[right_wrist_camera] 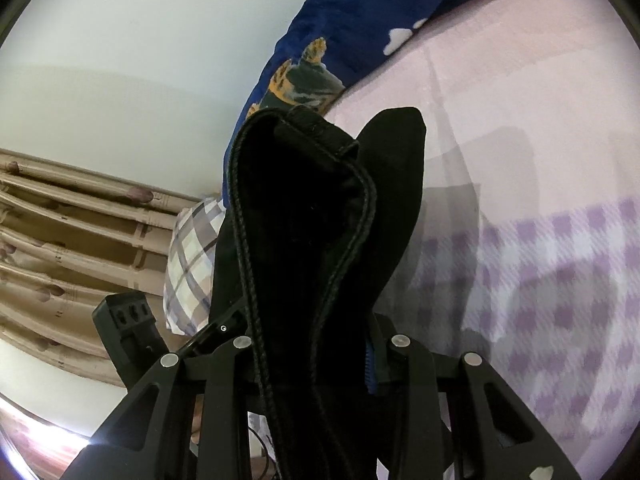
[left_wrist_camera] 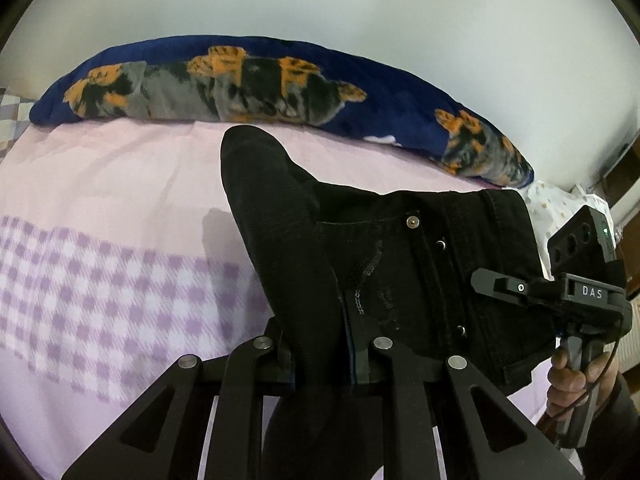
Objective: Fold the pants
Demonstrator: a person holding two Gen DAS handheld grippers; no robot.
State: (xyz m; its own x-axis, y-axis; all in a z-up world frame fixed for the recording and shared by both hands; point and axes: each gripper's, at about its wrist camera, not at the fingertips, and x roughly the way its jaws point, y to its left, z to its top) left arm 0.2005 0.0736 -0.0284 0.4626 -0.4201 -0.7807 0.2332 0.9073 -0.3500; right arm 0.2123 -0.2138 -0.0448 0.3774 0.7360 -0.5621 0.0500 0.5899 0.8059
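— While both grippers are up over the bed, where do the pants sit?

— The black pants (left_wrist_camera: 360,248) hang off the mattress, stretched between the two tools above the pink sheet (left_wrist_camera: 120,168). From the left wrist view one leg end rises toward the blue dog-print blanket (left_wrist_camera: 256,80), and the waistband with its rivets runs out to the right.

— How is the left gripper (left_wrist_camera: 318,356) posed?

— It tilts forward and down toward the bed. Its jaws stand narrow, pinched on a thick fold of the pants that passes straight between the pads and on under the camera.

— And the right gripper (right_wrist_camera: 310,352)?

— Angled less steeply, pointing across the bed toward the blanket and the pale wall (right_wrist_camera: 120,60). Its jaws are a little wider but also clamped on the pants; a stitched seam runs up from between the fingers, and a blue pad (right_wrist_camera: 371,364) shows at the right finger's inner face.

— Can you see a hand?

— Yes, in the left wrist view the person's right hand (left_wrist_camera: 568,376) grips the handle of the right tool at the right edge, fingers curled round it, a dark sleeve (left_wrist_camera: 616,432) below.

— Anything else nearby?

— A plaid pillow (right_wrist_camera: 192,256) and a beige curtain (right_wrist_camera: 72,232) to the left in the right wrist view.
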